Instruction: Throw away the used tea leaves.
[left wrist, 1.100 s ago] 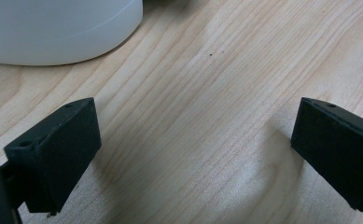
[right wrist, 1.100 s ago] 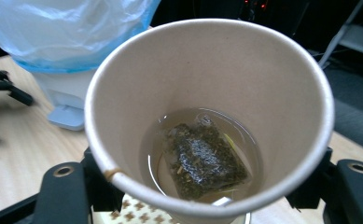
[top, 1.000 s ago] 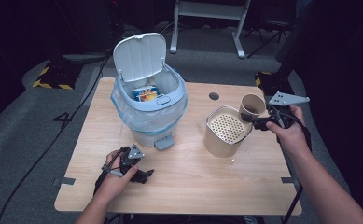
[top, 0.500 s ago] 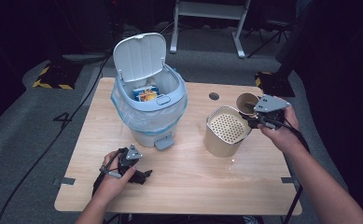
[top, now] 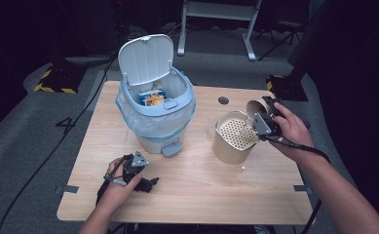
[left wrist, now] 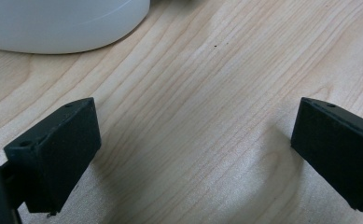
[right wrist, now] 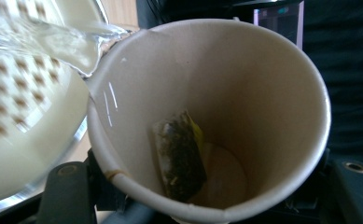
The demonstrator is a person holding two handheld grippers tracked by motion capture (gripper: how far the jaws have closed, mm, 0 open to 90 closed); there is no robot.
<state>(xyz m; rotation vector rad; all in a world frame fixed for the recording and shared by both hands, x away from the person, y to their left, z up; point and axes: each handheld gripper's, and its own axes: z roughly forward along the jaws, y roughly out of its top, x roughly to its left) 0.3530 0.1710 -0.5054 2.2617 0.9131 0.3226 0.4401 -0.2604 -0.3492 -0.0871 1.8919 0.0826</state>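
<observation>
My right gripper [top: 263,116] [right wrist: 207,186] is shut on a paper cup [top: 255,106] [right wrist: 244,93] and its jaws have just been closing tighter on it. The cup is tipped toward a metal canister with a perforated strainer top [top: 233,139] [right wrist: 16,98]. Pale liquid [right wrist: 62,46] runs from the cup's rim onto the strainer. A wet tea bag [right wrist: 179,156] clings to the cup's inner wall. My left gripper [top: 145,184] [left wrist: 195,154] lies on the wooden table [top: 201,195] at the front left, open, with bare wood between its jaws.
A pale blue pedal bin [top: 155,114] with its lid up and a plastic liner stands at the back left, a colourful carton inside it. Its white base [left wrist: 53,23] is just beyond my left gripper. A round cable hole [top: 223,100] marks the tabletop behind the canister.
My right gripper has moved left and slightly down with the cup, tipping it over the canister's strainer; liquid now pours out. The left hand has stayed put.
</observation>
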